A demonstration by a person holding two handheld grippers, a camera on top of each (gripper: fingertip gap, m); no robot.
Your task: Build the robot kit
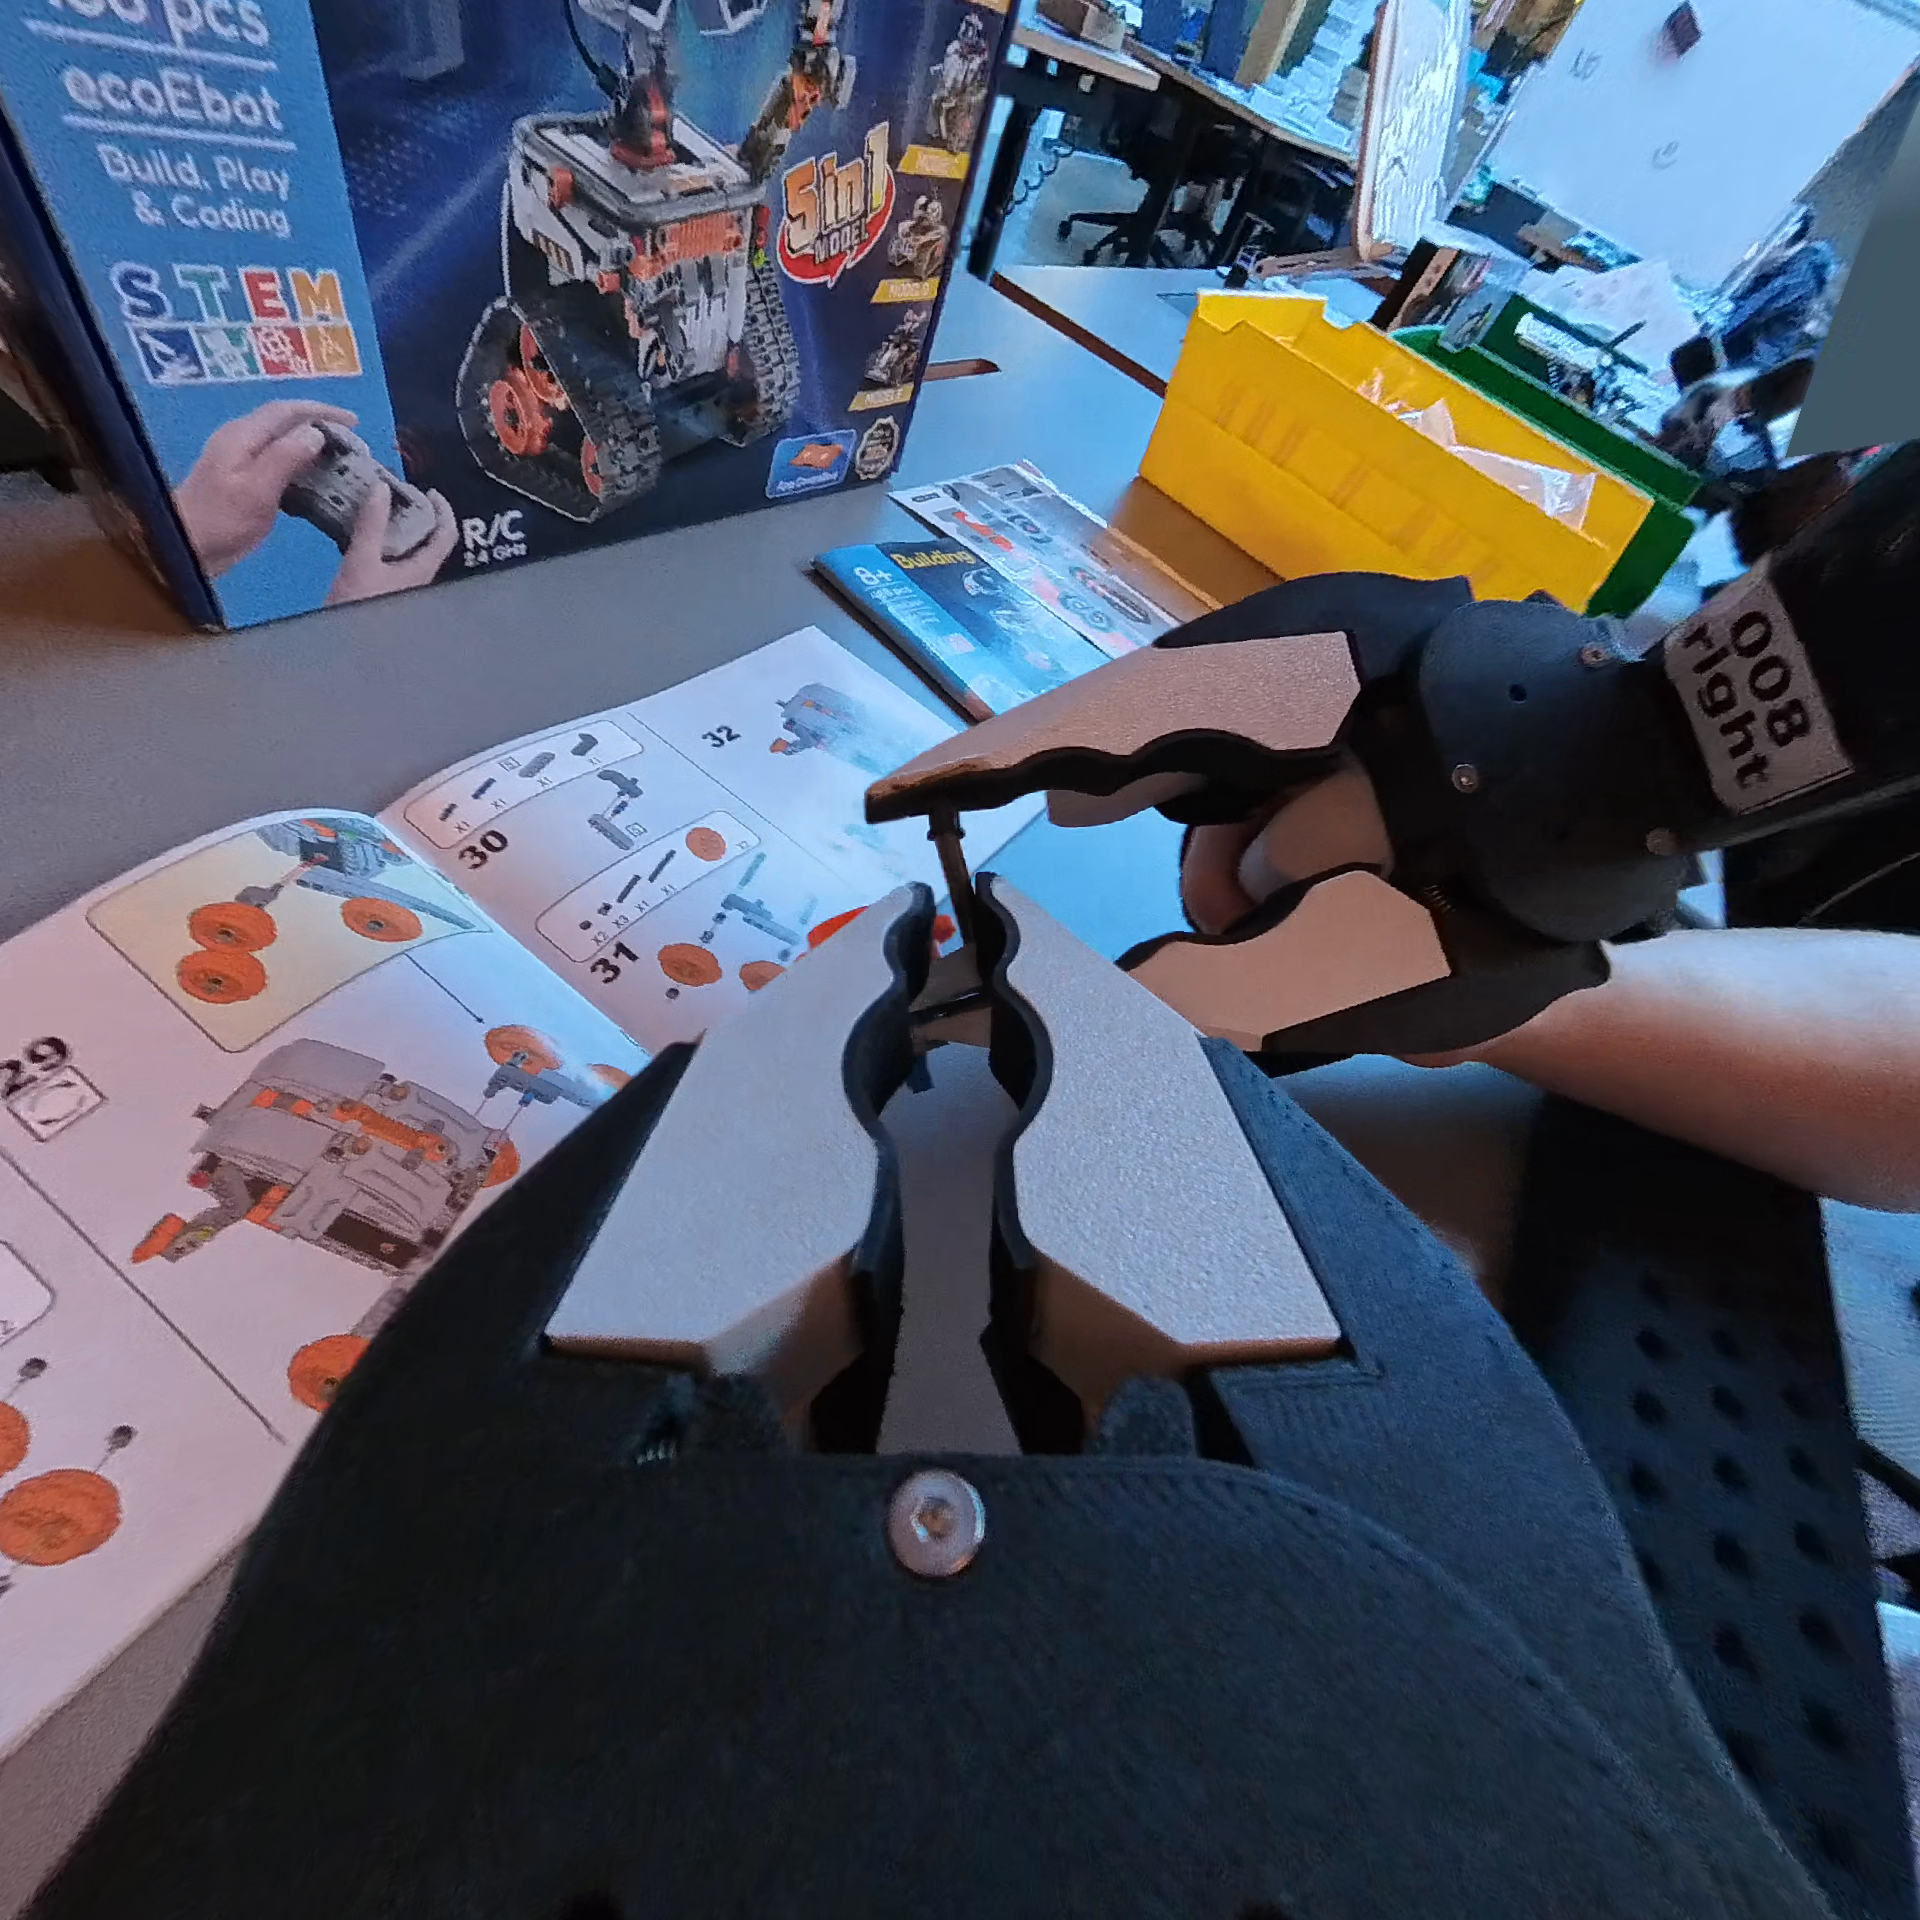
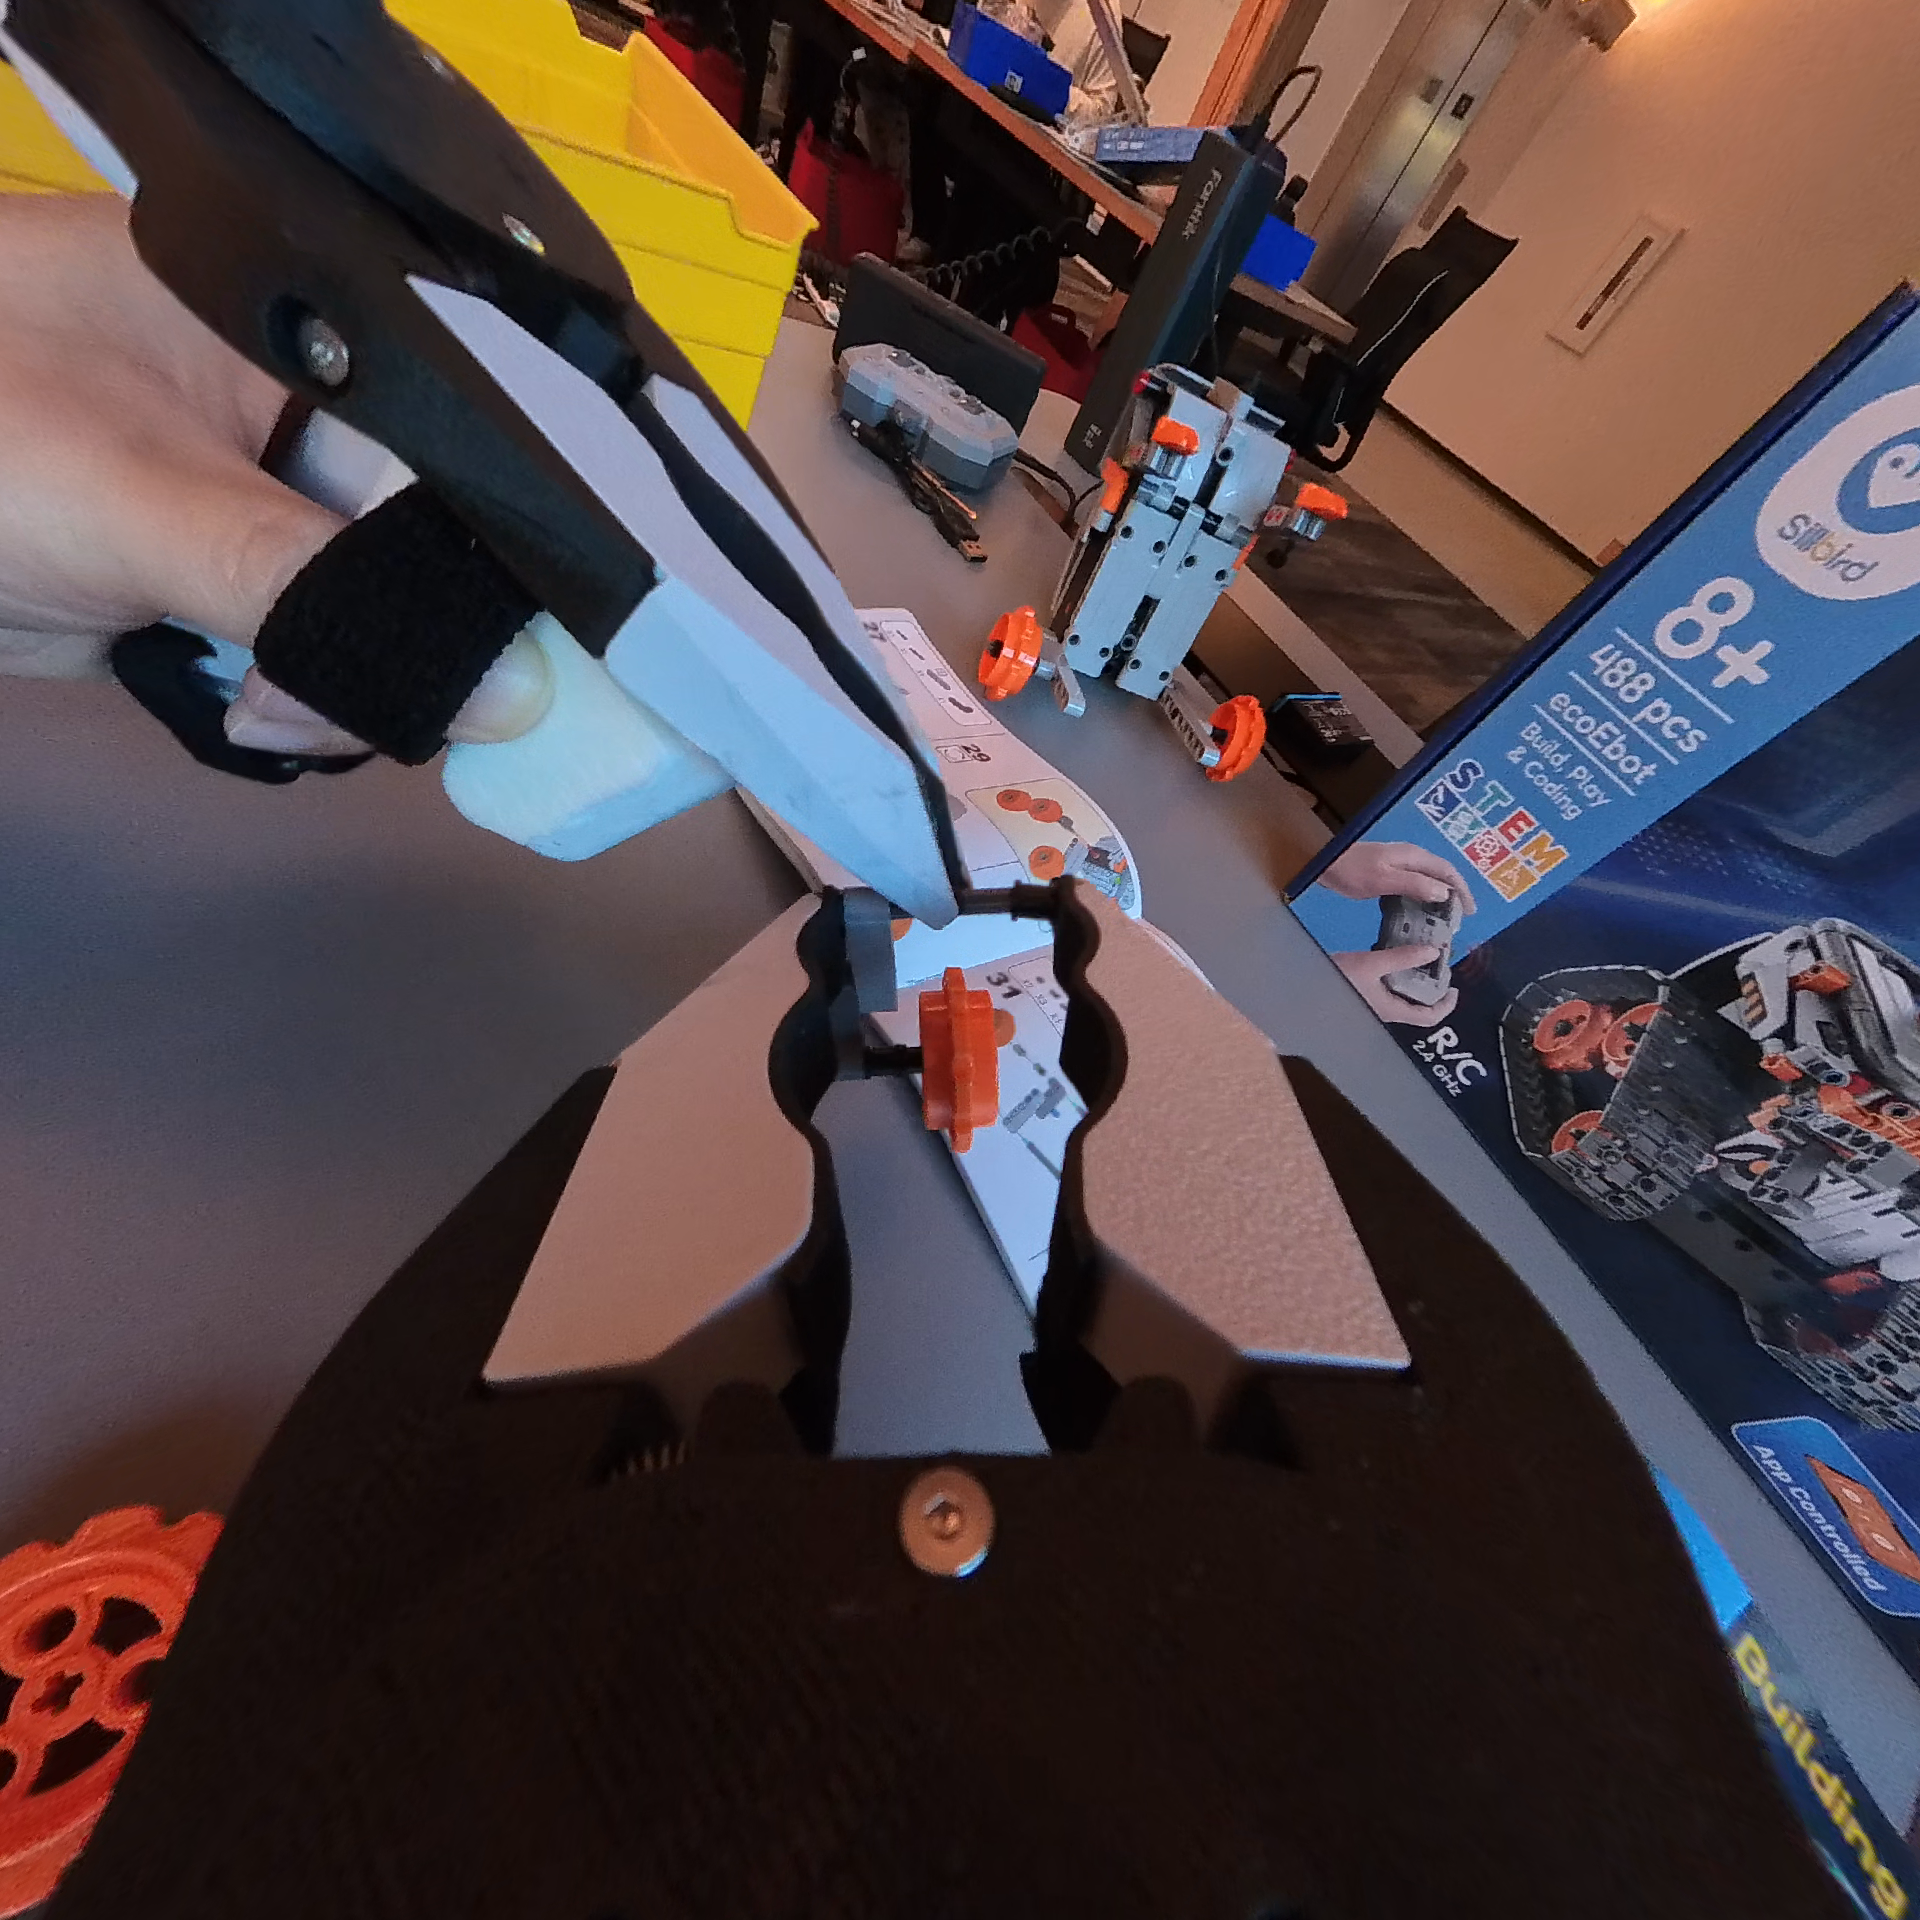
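My left gripper (image 1: 951, 914) was pinched nearly shut on a small grey-and-orange brick piece (image 2: 914, 1023); my right gripper (image 2: 951, 914) clamped its thin black axle (image 1: 951, 868), above the open instruction booklet (image 1: 312, 1039).

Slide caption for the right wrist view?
Right gripper and left gripper pinch a black axle carrying an orange gear.

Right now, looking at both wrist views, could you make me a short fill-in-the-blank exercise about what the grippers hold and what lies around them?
1. The left gripper is shut on a small ___ piece that carries a black axle.
2. The gear between the fingers of the right gripper is ___ in colour.
3. The bin beyond the right gripper is ___.
4. The instruction booklet under the grippers lies ___ (open or closed).

Missing words: grey; orange; yellow; open
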